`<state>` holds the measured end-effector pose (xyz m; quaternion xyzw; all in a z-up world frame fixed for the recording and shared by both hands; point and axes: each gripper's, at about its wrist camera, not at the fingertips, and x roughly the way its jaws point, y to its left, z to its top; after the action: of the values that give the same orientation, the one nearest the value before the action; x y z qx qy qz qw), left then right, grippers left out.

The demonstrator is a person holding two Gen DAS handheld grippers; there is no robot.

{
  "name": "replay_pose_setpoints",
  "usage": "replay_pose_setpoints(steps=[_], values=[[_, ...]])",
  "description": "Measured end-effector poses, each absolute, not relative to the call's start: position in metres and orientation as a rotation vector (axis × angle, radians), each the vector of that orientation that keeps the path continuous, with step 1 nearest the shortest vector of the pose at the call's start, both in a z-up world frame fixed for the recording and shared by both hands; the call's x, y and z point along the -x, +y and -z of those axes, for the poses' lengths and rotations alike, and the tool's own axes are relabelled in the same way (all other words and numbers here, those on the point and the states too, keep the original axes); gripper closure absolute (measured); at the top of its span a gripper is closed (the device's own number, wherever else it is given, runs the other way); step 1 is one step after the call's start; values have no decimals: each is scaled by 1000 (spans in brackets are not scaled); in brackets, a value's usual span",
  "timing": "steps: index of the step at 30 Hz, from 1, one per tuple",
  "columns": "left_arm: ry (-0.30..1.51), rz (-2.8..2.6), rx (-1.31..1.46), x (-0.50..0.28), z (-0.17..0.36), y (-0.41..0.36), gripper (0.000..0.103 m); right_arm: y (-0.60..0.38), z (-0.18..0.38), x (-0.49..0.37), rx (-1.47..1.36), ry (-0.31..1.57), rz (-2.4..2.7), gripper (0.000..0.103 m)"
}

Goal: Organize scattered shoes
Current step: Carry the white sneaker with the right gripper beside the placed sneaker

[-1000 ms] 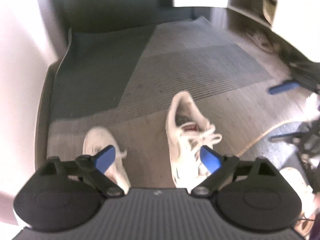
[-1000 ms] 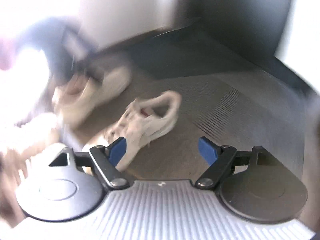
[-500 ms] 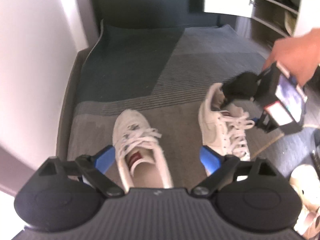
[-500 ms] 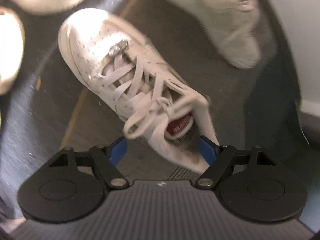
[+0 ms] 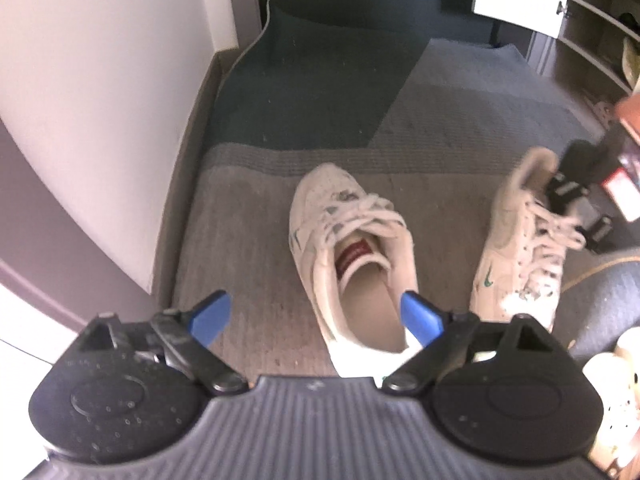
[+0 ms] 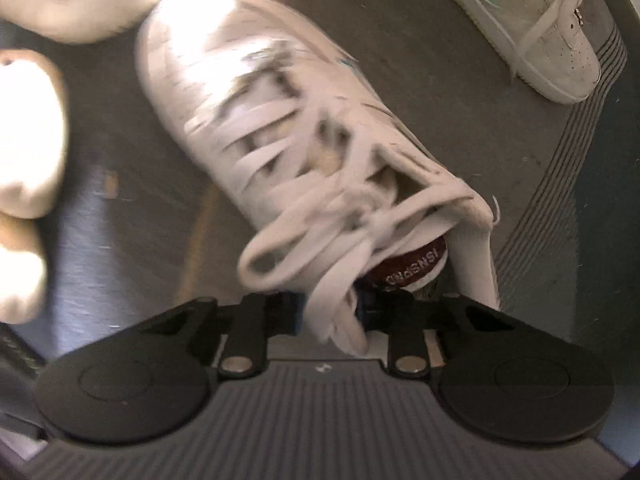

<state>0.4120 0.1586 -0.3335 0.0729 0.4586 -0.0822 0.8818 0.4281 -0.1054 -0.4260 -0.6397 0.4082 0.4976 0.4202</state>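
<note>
Two white lace-up sneakers lie on a grey rug. In the left wrist view one sneaker (image 5: 352,256) lies toe away, with its heel between the fingers of my open left gripper (image 5: 316,316). The other sneaker (image 5: 520,240) lies to the right, and my right gripper (image 5: 576,196) is at its collar. In the right wrist view my right gripper (image 6: 328,312) is shut on that sneaker (image 6: 288,120) at its tongue and laces. The first sneaker (image 6: 532,12) shows at the top right.
A white wall (image 5: 100,100) runs along the left. The rug (image 5: 460,120) stretches ahead. An open shoe cabinet (image 5: 600,28) stands at the far right. Other pale shoes (image 6: 28,132) lie on the darker floor beside the held sneaker, and some show in the left wrist view (image 5: 616,384).
My right gripper has closed on the right sneaker's tongue and laces. My left gripper has moved forward, so the left sneaker's heel now sits between its fingers.
</note>
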Motion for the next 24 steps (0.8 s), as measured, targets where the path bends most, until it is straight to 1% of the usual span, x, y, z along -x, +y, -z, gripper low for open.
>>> replay_pose_setpoints(steps=[3, 6, 7, 9, 12, 17, 21, 24], values=[[949, 179, -124, -413, 330, 159, 10, -120, 401, -426, 1401, 1133, -1190, 81], [941, 181, -113, -414, 326, 159, 10, -141, 377, -427, 1134, 1240, -1098, 83], [933, 180, -120, -413, 323, 156, 10, -142, 371, -428, 1082, 1253, -1082, 83], [916, 180, -139, -410, 320, 153, 10, -158, 350, -429, 857, 1274, -1001, 83], [897, 181, -154, -408, 316, 150, 10, -169, 333, -429, 650, 1266, -866, 83], [884, 172, -111, -409, 312, 154, 10, -167, 333, -434, 432, 1251, -709, 83], [885, 123, -51, -411, 310, 168, 10, -133, 335, -435, 363, 1158, -643, 83], [905, 91, 15, -412, 313, 179, 10, -115, 342, -457, 343, 1126, -599, 83]])
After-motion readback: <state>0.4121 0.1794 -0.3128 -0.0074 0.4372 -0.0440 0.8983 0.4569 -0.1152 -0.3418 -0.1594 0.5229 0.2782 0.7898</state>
